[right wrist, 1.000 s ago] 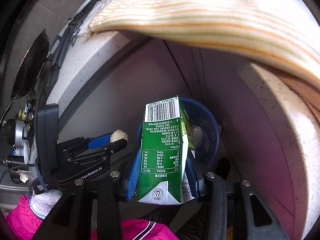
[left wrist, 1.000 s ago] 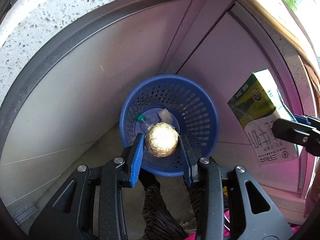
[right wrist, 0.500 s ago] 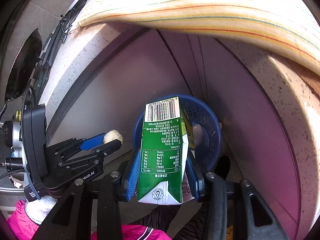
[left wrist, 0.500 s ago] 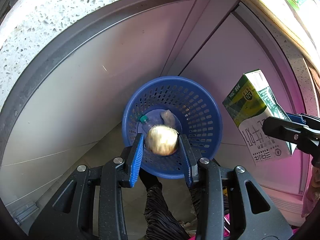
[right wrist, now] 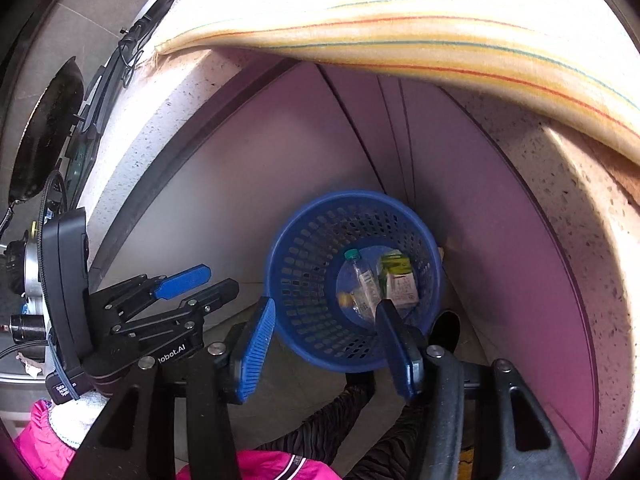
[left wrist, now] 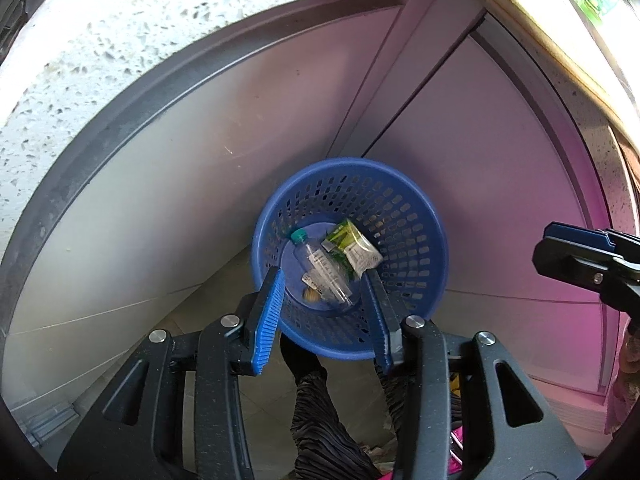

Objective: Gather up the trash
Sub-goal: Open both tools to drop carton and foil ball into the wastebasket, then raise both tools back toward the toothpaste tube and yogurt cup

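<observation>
A blue perforated trash basket (left wrist: 416, 216) stands on the floor against the cabinet fronts; it also shows in the right wrist view (right wrist: 304, 248). Inside lie a clear plastic bottle (left wrist: 324, 268) with a green cap, a green and white milk carton (left wrist: 354, 246) and a small golden ball (left wrist: 311, 295). The bottle (right wrist: 366, 280) and carton (right wrist: 398, 282) show in the right wrist view too. My left gripper (left wrist: 325, 304) is open and empty above the basket's near rim. My right gripper (right wrist: 326, 332) is open and empty, also above the basket.
Pale purple cabinet doors (left wrist: 240, 160) stand behind the basket under a speckled stone counter (left wrist: 120, 40). A striped cloth (right wrist: 440, 32) hangs over the counter edge. A black pan (right wrist: 44, 128) sits at far left. The person's patterned trousers (left wrist: 320, 420) are below.
Both grippers have opened. The foil ball has dropped from the left gripper and the milk carton from the right gripper; both now lie in the basket.
</observation>
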Demonstrator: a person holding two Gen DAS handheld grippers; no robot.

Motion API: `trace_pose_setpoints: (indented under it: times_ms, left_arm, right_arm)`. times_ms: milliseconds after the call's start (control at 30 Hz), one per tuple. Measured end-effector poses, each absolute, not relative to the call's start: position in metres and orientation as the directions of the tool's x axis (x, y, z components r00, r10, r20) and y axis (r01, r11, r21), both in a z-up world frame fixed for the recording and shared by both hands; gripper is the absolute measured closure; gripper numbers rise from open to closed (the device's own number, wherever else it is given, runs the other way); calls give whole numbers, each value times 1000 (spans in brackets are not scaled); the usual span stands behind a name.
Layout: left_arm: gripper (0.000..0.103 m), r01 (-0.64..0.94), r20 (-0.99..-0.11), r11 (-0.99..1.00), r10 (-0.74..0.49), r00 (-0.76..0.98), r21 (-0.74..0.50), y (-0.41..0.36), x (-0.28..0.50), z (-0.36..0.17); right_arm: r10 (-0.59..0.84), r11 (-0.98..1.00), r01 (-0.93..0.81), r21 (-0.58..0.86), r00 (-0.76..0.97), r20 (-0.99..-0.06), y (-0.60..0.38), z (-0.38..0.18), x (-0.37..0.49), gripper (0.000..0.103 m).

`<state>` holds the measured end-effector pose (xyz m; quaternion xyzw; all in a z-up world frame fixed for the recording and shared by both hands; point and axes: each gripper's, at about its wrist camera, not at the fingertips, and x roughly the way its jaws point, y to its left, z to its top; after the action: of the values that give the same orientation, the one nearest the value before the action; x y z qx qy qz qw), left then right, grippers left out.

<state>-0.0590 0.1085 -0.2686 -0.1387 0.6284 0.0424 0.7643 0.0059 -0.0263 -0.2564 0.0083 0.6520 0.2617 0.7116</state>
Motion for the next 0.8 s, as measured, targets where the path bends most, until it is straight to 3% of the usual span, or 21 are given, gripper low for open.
trace_pose_setpoints:
  times_ms: [333, 567, 633, 800]
  left_arm:
    - [63, -246, -962, 954, -111, 250, -174, 113, -53, -249]
    - [63, -235, -938, 954, -101, 332, -186, 115, -38, -212]
    - [57, -229, -928, 955, -97, 359, -188, 114, -30, -200]
    - [55, -209, -902, 958, -93, 423, -196, 109, -8, -169]
  right_arm:
    - [406, 853, -379, 359, 50, -913, -35, -231, 5, 48]
    - [445, 838, -396, 375, 100, -890, -52, -199, 14, 42]
    - [456, 835, -401, 376, 122, -881, -58, -187, 18, 41]
    - [477, 832, -407, 375, 181, -860, -74, -156, 33, 40]
